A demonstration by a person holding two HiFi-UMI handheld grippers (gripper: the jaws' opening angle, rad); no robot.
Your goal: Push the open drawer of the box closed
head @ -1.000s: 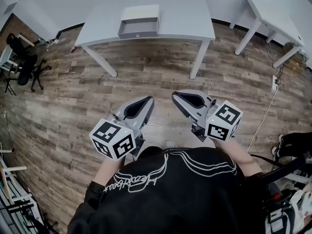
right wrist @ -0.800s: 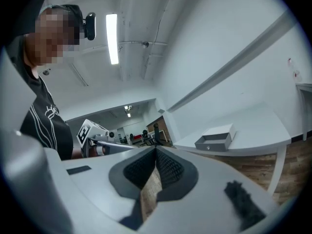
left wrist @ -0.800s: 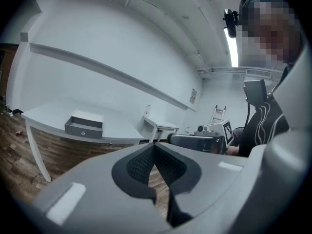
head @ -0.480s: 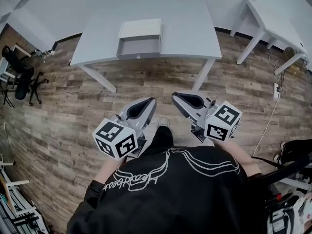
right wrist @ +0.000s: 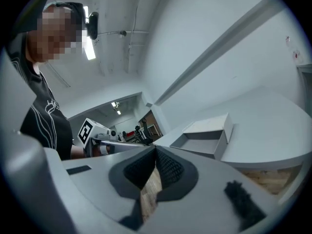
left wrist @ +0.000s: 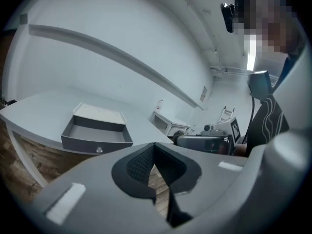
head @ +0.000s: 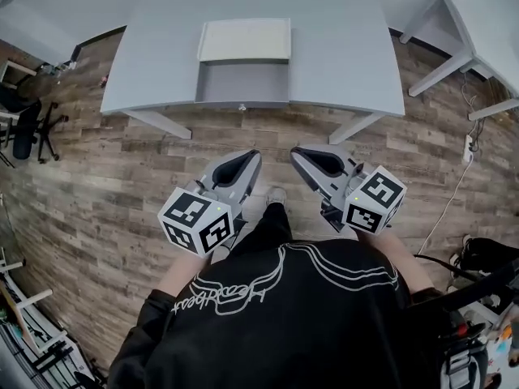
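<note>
so, approach step: both grippers shut and well short of the drawer

the left gripper (head: 252,155) has its jaws pressed together at the tips with nothing between them; its own view shows only floorboards through the slit below the pads. the right gripper (head: 296,151) is the same, tips closed and empty. both are held side by side in front of the person's body, over the wooden floor (head: 122,177), pointing forward toward the table (head: 349,55).

beyond their tips, across a strip of bare floor, stands the near edge of the table. on it sits the white box (head: 245,40), and its grey drawer (head: 243,83) is pulled out toward the person, nearly to the table's edge, with a small knob (head: 242,106) on its front panel. the drawer looks empty. it lies ahead of both grippers and a little to the left of the gap between them, so the left gripper is the more nearly in line with it. neither gripper touches it.

by my reading the task is at the reach-in stage, and no pushing has begun. the next move calls for carrying a closed gripper forward and up to table height, setting its tips flat against the drawer front near the knob, then pushing straight back along the drawer's run. an off-centre push might skew the drawer or slide the light box across the smooth tabletop.
</note>
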